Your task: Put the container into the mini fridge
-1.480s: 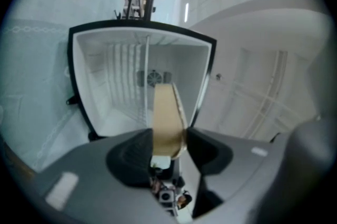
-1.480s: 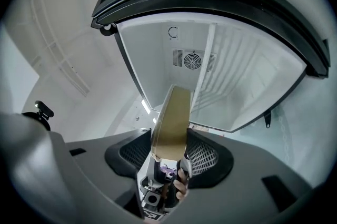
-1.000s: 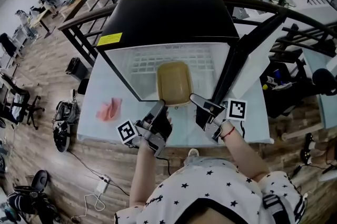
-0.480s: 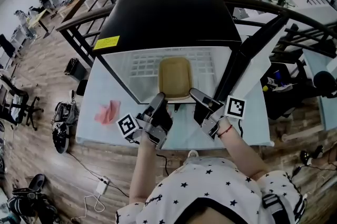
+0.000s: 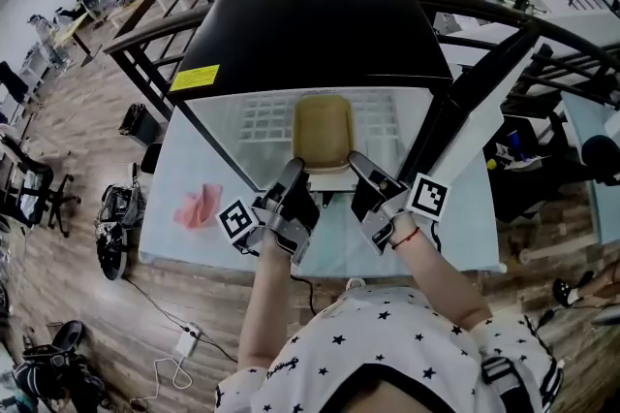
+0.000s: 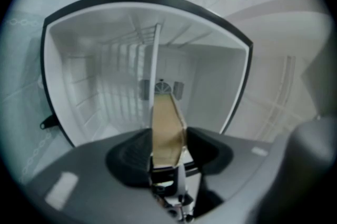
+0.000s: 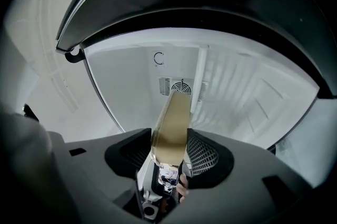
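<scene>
1. Container (image 5: 323,128), in the head view, sits lengthwise inside the open fridge (image 5: 310,23), over the wire shelf (image 5: 262,120).
   - Its near rim is held from both sides: the left tongs (image 5: 295,171) at 7 o'clock of it and the right tongs (image 5: 356,161) at 5 o'clock.
   - A second ago that rim hung out past the fridge's front edge. Now it is about level with the edge, and both tongs have followed it toward 12 o'clock.
   - The door (image 5: 465,101) stands wide at 3 o'clock.
   - A pink cloth (image 5: 199,206) lies on the worktop (image 5: 455,227) at 9 o'clock of the left tongs, well apart from the work.
2. Left gripper view: the container (image 6: 167,128) shows edge-on, running toward the fridge's back wall.
   - The left tongs (image 6: 167,153) are closed on its rim, with both dark pads against it.
3. Right gripper view: the same edge-on container (image 7: 174,123) points at the vent (image 7: 181,86) at 12 o'clock.
   - The right tongs (image 7: 169,153) clamp its near rim, pads touching on either side.
4. Meaning for the task: insertion looks almost done, since most of the container is already past the opening.
   - What likely remains is a little more push, setting it down on the shelf, and letting go.
   - I cannot tell whether it already rests on the shelf.
</scene>
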A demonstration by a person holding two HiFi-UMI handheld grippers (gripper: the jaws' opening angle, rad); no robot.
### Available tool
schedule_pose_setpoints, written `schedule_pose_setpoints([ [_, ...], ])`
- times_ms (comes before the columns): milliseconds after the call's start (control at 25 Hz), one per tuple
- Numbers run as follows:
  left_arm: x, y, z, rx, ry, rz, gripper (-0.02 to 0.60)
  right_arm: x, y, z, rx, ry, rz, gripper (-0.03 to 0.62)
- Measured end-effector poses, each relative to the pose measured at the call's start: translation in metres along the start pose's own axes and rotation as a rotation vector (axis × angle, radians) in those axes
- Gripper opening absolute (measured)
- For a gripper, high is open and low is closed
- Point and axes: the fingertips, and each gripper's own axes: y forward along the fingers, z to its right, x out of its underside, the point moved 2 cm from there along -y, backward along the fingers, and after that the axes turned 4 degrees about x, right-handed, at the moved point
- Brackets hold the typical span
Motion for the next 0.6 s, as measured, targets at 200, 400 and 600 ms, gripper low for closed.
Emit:
schedule_pose_setpoints([
  [200, -0.009, 0.006, -0.001, -0.028, 0.053, 0.014, 0.212, -0.003, 0.008, -0.001, 0.003, -0.032, 0.025, 0.215],
  [400, -0.016, 0.014, 0.0, -0.048, 0.101, 0.021, 0.215, -0.009, 0.018, -0.005, -0.005, -0.052, 0.053, 0.207],
  [600, -0.022, 0.021, 0.003, -0.065, 0.137, 0.032, 0.213, -0.012, 0.025, -0.005, 0.0, -0.057, 0.054, 0.207],
])
